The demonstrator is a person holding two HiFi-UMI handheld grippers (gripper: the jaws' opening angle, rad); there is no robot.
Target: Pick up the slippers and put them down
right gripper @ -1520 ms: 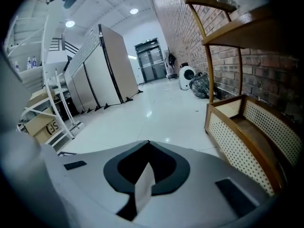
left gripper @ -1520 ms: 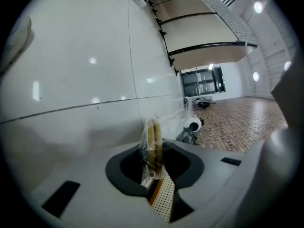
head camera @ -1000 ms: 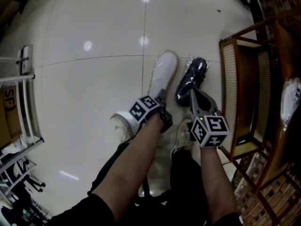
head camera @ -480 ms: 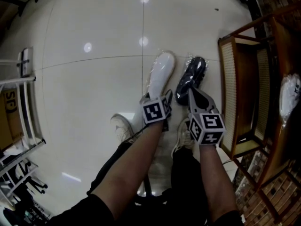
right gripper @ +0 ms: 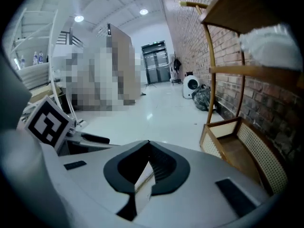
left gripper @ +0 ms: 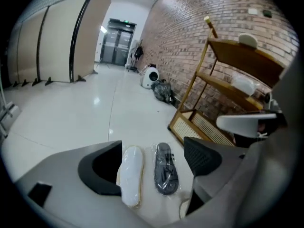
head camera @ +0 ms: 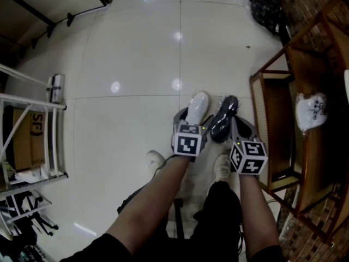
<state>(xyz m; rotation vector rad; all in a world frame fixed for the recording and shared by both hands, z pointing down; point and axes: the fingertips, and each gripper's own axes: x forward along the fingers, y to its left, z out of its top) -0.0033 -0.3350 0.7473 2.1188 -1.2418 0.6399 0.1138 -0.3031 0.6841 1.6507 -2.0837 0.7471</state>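
Slippers lie side by side on the floor [head camera: 125, 64], white slipper [left gripper: 130, 177] left of black slipper [left gripper: 166, 172]. They are close but not touching, each in clear wrap, just left of the wooden rack [head camera: 272, 124]. Neither is held. The left claw [left gripper: 152, 144] hangs above them with jaws wide apart, having just closed a little. Only floor and the slippers well below show between them. The right claw [right gripper: 146, 145] has its tips together on nothing I can name. A pale sliver shows in the gap behind them, too unclear to call.

Likely trouble: glossy wrap on polished tile should slide easily, so a claw coming down off-centre would shove a slipper rather than seat on it. The closed right claw would only poke the black one. The person's shoes [head camera: 222, 167] stand just near of the pair and could kick them.

The left gripper view shows both slippers whole, with the gap between them. The head view hides their near ends behind the claws but alone shows the shoes. The right gripper view shows no slipper at all.
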